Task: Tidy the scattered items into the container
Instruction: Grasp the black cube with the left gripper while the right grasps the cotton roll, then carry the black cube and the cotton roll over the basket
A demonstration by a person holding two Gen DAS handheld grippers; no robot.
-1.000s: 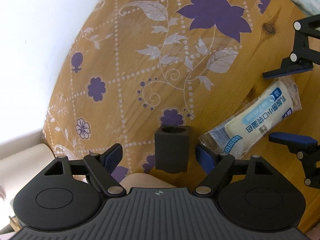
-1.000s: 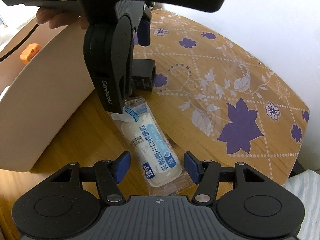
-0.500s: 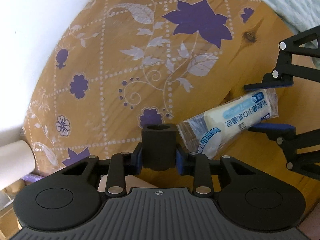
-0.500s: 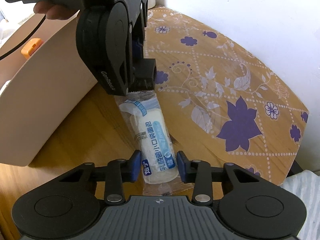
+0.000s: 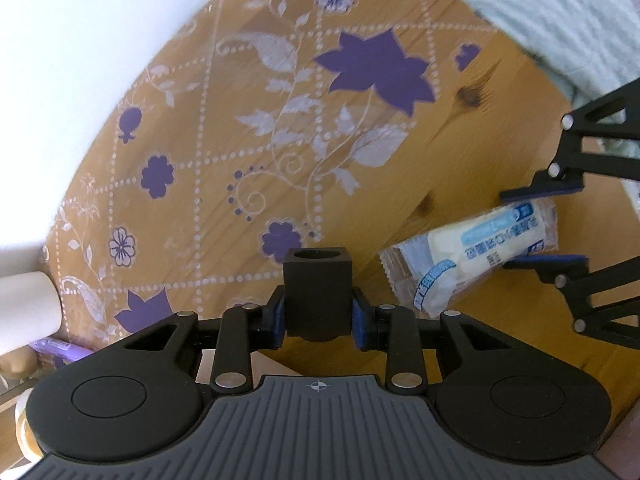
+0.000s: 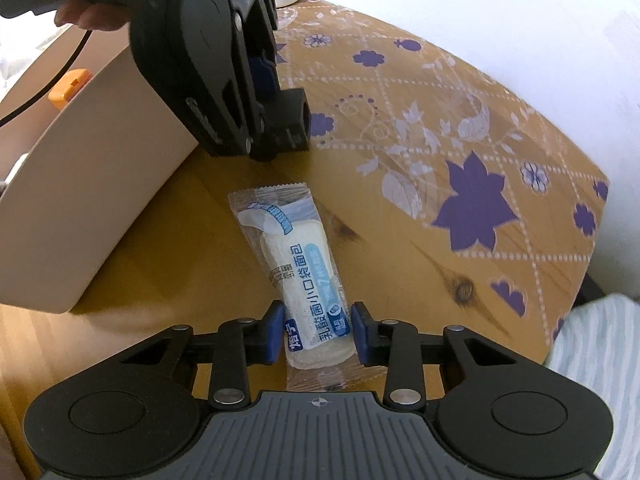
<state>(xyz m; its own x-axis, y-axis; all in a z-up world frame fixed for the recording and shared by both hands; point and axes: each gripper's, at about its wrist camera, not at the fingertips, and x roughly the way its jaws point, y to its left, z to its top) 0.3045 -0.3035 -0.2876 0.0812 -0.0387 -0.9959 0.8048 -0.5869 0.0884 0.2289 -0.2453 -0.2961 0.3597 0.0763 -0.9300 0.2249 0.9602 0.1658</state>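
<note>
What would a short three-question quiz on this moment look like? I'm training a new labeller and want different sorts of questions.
1. True or false: the left hand-held gripper is clamped on the black block.
2. What lies between the right hand-held gripper's pads? A) an orange item B) the wrapped bread packet C) nothing
3. Fill in: seen from the right wrist, the beige container stands to the ____ of the packet.

Key: 1 true; 2 B, with the jaws closing on it; 3 left.
</note>
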